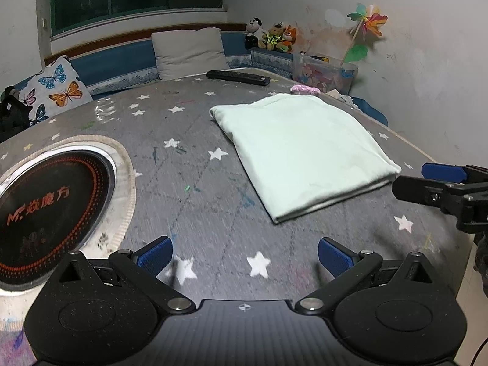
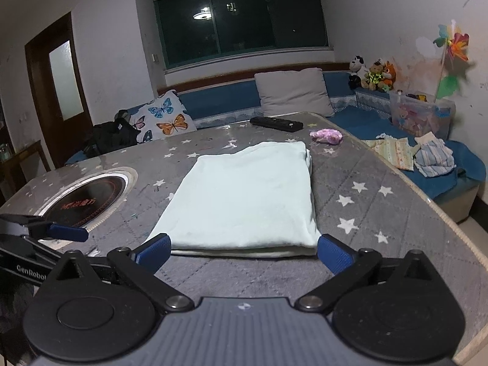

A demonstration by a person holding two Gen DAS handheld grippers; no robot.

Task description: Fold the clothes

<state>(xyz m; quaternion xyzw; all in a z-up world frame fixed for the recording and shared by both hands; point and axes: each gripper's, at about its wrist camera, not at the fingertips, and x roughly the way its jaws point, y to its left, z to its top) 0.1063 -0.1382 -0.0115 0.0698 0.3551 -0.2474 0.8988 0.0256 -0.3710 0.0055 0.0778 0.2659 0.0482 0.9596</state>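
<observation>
Garment: pale mint folded cloth (image 2: 247,195), a flat rectangle of several layers, lying on the grey star-print table cover (image 2: 366,183). What kind of garment it is cannot be told.
Long axis: in the right wrist view it runs from the near edge away toward the window; the stacked layer edges face the camera. In the left wrist view the same cloth (image 1: 302,149) lies diagonally, far-left corner to near-right corner.
Position: right of the round induction cooktop (image 1: 45,201) set into the table, well apart from it. Beyond its far end lie a black remote control (image 2: 276,123) and a small pink bundle (image 2: 326,135).
Right gripper (image 2: 242,253): jaws spread wide, nothing between them; blue pads flank the two near corners of the cloth. Whether the pads touch the fabric cannot be told.
Left gripper (image 1: 245,257): jaws spread wide, holding nothing, above bare table cover, near-left of the cloth.
Cross views: right gripper's fingertips (image 1: 405,187) show beside the cloth's near-right corner; left gripper's blue fingertip (image 2: 68,232) sits over the cooktop's near edge.
Background: butterfly pillow (image 2: 164,119), grey cushion (image 2: 292,91), plush toys (image 2: 373,74).
</observation>
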